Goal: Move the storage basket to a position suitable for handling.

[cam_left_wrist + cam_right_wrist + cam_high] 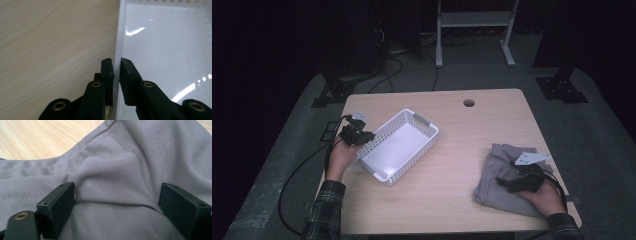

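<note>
White basket and grey cloth, laid out on a light wood table.

Basket [399, 145]: white plastic, rectangular, perforated walls, grey handle at the far end, empty, set upright and askew at the table's left; its near-left wall is clamped. Cloth [502, 175]: grey knit, loosely folded and rumpled, laid flat near the right front corner, well apart from the basket.

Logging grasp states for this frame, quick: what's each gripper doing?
Left gripper: shut on the basket wall, one finger inside, one outside.
Right gripper: open, fingers pressed into the grey cloth, nothing held.
</note>
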